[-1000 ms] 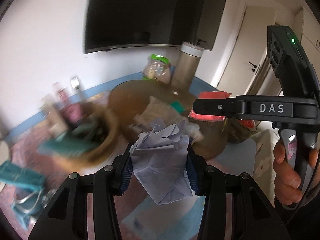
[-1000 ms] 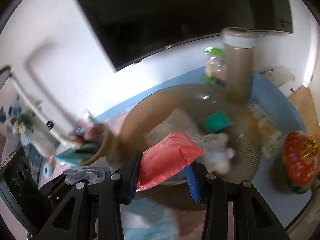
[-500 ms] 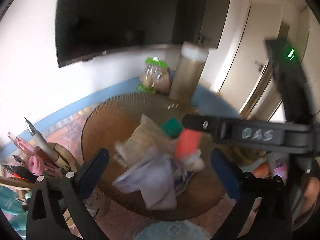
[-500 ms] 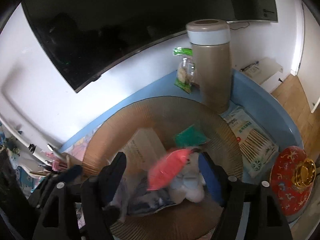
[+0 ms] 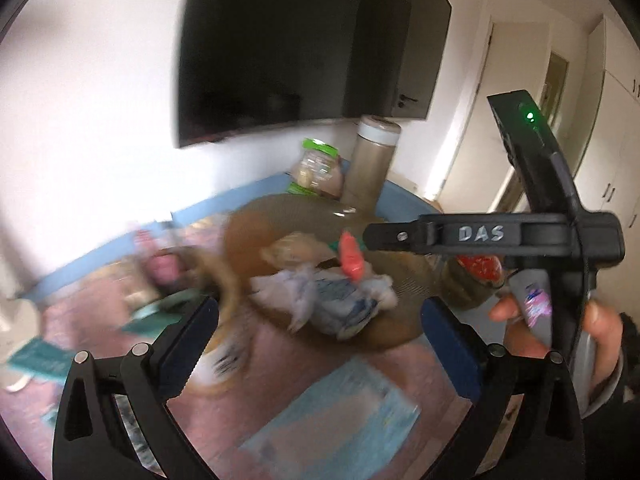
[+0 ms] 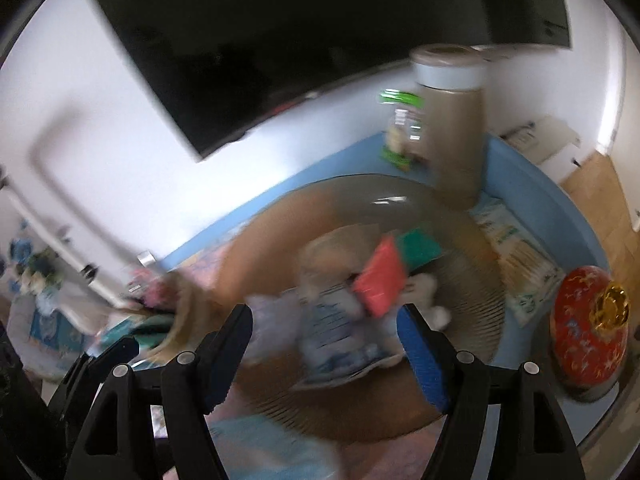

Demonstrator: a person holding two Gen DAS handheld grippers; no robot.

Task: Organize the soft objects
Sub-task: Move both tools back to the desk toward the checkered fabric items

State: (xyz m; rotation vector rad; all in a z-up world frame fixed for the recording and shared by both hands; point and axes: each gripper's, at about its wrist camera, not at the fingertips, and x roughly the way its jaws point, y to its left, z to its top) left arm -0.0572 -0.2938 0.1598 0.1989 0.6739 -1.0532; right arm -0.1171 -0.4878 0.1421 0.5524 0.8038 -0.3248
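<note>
The left gripper (image 5: 320, 344) has its jaws spread wide, the 2 blue-padded fingers (image 5: 192, 332) reaching toward 12 o'clock with nothing between them. The right gripper (image 6: 326, 344) is likewise spread wide and empty. In the left wrist view, the right gripper's black body crosses at 3 o'clock, its finger pointing toward 9 o'clock. The person's right hand (image 5: 560, 328) wraps its handle at 4 o'clock, fingers curled around the grip.
</note>
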